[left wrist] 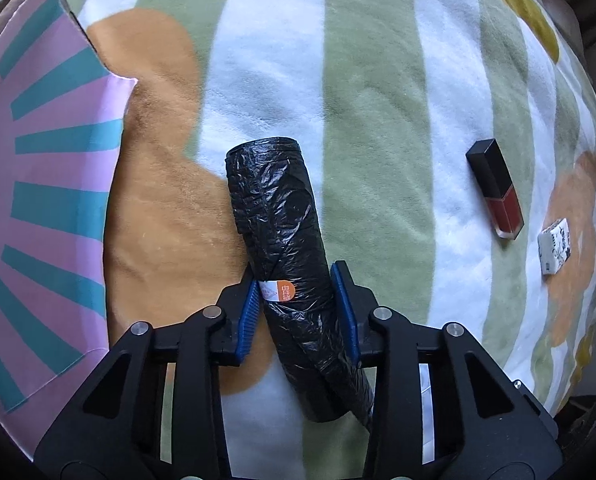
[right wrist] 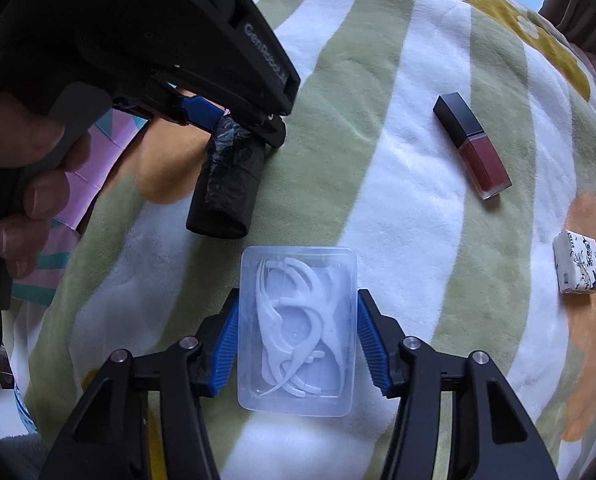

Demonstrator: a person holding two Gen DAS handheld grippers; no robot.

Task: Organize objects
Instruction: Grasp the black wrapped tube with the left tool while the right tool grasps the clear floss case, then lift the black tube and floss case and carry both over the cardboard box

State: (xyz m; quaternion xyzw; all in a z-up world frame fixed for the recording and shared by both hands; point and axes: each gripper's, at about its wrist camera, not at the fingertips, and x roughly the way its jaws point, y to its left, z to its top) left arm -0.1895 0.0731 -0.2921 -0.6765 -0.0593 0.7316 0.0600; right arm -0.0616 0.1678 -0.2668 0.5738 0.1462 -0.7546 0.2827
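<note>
My left gripper [left wrist: 295,300] is shut on a black roll of bin bags [left wrist: 281,232] with an orange sticker, lying on the striped blanket; the pads press both sides of the roll. The roll also shows in the right wrist view [right wrist: 227,184] under the left gripper [right wrist: 233,120]. My right gripper [right wrist: 295,340] has its blue pads against both sides of a clear plastic box of white floss picks [right wrist: 298,328]. A red lip gloss with a black cap [left wrist: 496,190] [right wrist: 474,146] and a small white printed packet [left wrist: 554,250] [right wrist: 578,268] lie to the right.
A pink and teal patterned box [left wrist: 37,208] stands at the left, its edge also in the right wrist view [right wrist: 85,168]. The green, white and orange blanket [left wrist: 378,100] covers the whole surface. A hand [right wrist: 25,152] holds the left gripper.
</note>
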